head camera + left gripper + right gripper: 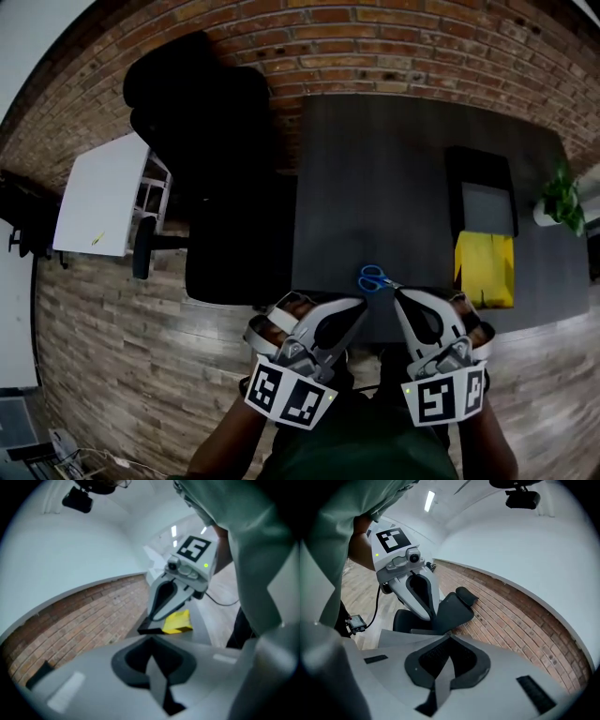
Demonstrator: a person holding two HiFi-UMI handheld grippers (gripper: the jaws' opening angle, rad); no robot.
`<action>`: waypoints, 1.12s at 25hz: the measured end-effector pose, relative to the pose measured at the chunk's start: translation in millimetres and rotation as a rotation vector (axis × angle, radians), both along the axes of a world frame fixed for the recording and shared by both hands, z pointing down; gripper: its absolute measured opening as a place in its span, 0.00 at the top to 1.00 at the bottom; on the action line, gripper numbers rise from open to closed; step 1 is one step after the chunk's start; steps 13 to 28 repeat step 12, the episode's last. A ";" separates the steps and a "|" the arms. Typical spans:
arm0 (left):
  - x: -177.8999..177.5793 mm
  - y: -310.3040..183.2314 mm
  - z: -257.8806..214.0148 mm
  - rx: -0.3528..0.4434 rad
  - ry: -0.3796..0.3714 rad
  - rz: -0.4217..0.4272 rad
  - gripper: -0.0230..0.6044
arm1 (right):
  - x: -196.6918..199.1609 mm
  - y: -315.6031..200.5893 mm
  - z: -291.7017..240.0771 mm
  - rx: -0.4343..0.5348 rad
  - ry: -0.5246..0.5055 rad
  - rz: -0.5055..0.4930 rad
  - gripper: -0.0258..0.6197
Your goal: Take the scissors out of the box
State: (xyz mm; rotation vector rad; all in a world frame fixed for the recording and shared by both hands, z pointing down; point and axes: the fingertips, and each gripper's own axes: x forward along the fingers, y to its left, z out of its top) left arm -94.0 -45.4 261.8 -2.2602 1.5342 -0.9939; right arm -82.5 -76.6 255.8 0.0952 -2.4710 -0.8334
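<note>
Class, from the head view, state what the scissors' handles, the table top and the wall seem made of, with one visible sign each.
Scissors: handles look like blue plastic, going by the bright even colour; finish too small to judge.
Table: dark matt top, perhaps laminate or painted wood; no grain shows.
Wall: red-brown brick, matt, with pale mortar lines between courses.

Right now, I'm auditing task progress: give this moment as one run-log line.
scissors: on table, outside box | left gripper: shut, empty | right gripper: shut, empty
</note>
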 end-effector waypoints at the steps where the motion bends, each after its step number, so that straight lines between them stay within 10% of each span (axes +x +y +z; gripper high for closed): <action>1: 3.1 0.2 -2.0 0.002 -0.002 0.009 0.96 | 3.5 -0.4 -3.4 0.002 -0.003 0.011 0.95; 28: 39.4 14.8 -16.2 -0.002 -0.002 0.085 0.96 | 37.1 8.9 -29.6 0.002 -0.022 0.083 0.95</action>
